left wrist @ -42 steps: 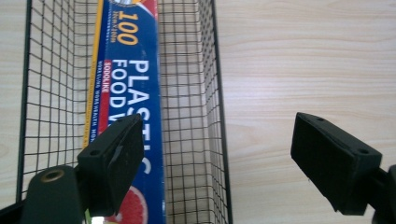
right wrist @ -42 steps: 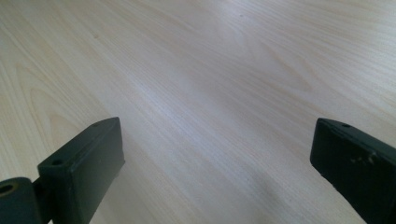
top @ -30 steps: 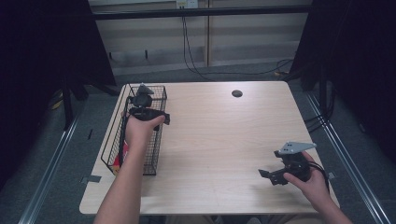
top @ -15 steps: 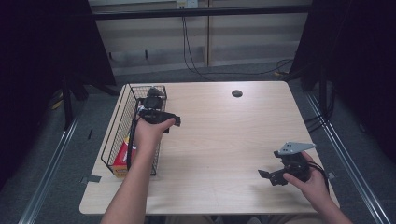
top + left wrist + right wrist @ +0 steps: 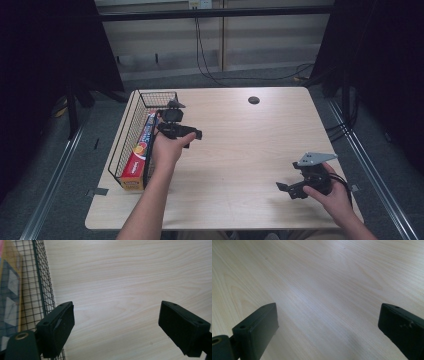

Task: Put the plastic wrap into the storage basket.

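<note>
At the far left of the table (image 5: 230, 150), the long foil-type box (image 5: 139, 155) lies flat along the floor of the black wire basket (image 5: 131, 117), its yellow end toward the person and its darker end toward the far wall; judged from that, the putting-away looks done, with nothing else loose on the wood that would want boxing up. Just right of the basket's near wall, the left gripper (image 5: 176, 131) hangs over bare tabletop, beside the mesh and not inside it; in the left gripper view its jaws stand wide apart with only pale wood grain between them, and the basket wire (image 5: 42, 287) with the box's printed side (image 5: 10, 290) sits off at the edge. What seems left is only bringing that hand clear. Farther right, a small dark round spot (image 5: 253, 100) marks the far part of the table. At the right edge the right gripper (image 5: 292, 189) rests low near the table's corner, jaws spread wide and empty in the right gripper view. The box's lettering is too small and screened by mesh to read, and the person's forearm covers part of the basket's near side.
</note>
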Motion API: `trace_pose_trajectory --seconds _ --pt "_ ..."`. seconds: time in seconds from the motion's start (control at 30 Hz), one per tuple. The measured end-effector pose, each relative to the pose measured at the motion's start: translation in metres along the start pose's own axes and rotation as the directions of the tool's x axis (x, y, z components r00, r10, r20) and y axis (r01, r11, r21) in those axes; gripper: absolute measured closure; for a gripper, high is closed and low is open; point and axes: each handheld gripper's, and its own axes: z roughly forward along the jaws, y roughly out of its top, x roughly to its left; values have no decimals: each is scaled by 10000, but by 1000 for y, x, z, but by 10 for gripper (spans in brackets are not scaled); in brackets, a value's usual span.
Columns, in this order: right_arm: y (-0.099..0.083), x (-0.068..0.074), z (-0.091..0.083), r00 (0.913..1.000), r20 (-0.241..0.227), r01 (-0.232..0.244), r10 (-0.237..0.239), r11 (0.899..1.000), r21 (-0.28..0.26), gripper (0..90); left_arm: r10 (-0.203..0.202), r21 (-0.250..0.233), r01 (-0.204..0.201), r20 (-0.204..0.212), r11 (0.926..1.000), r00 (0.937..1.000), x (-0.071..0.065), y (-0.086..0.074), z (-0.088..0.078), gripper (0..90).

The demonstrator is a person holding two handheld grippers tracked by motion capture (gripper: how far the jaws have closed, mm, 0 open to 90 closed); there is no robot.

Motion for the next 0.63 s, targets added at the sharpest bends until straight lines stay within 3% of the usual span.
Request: trace_pose_trajectory --seconds 0.43,0.63 --pt "-1 0 1 10000 -25 -6 6 10000 8 25 453 45 -456 445 9990 9980 -14 -17 17 127" --pt "-2 -1 1 10000 44 -37 36 9999 106 25 692 -151 -683 653 9975 9955 -22 -23 22 97"
